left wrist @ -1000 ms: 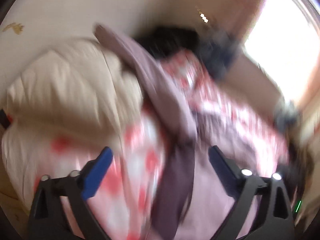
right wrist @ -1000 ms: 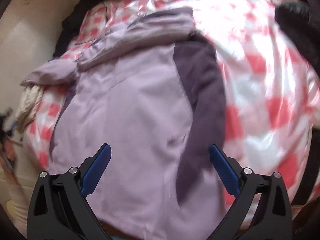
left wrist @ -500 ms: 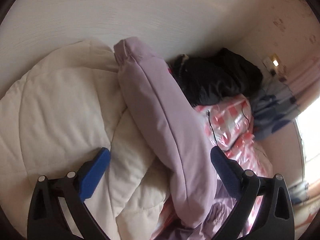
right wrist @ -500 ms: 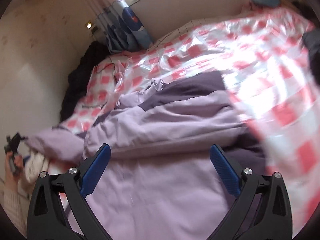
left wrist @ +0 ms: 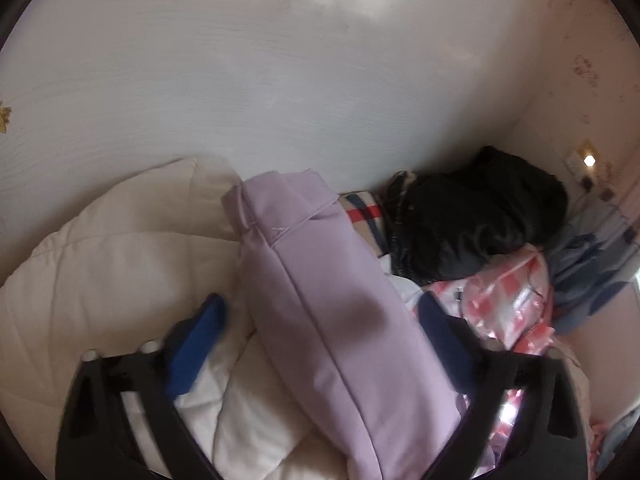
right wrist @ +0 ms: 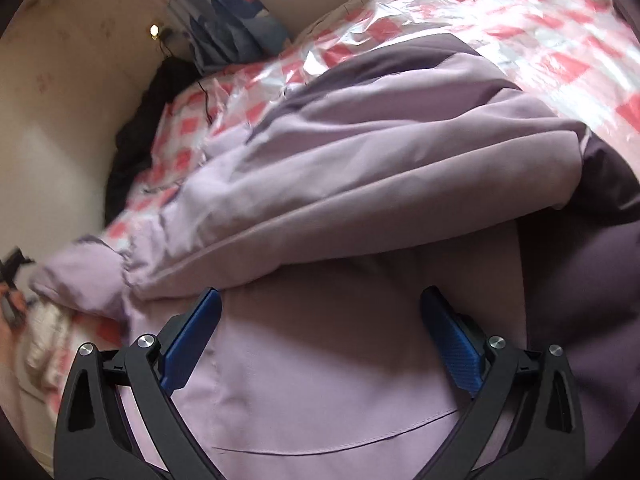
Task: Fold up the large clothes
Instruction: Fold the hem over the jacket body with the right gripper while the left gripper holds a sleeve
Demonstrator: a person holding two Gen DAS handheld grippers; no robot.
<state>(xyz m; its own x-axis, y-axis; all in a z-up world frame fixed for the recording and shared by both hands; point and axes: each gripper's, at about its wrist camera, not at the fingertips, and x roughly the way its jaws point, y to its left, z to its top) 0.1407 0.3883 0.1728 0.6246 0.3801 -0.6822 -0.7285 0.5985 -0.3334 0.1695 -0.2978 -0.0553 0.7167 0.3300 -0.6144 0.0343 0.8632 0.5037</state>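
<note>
Left gripper (left wrist: 320,320) closing around sleeve (left wrist: 332,320), pads not yet pressing; sleeve's axis from five toward eleven o'clock. Right gripper (right wrist: 320,332) wide open over jacket (right wrist: 340,360), farther from sleeve.

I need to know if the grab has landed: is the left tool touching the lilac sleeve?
Cannot tell. In the left wrist view the lilac sleeve lies between the closing left tool; the left pad shows a gap, the right pad's edge meets the fabric unclearly.

Left claw (left wrist: 320,312), jaws closing astride lilac sleeve (left wrist: 332,312) over cream quilt (left wrist: 100,264).
</note>
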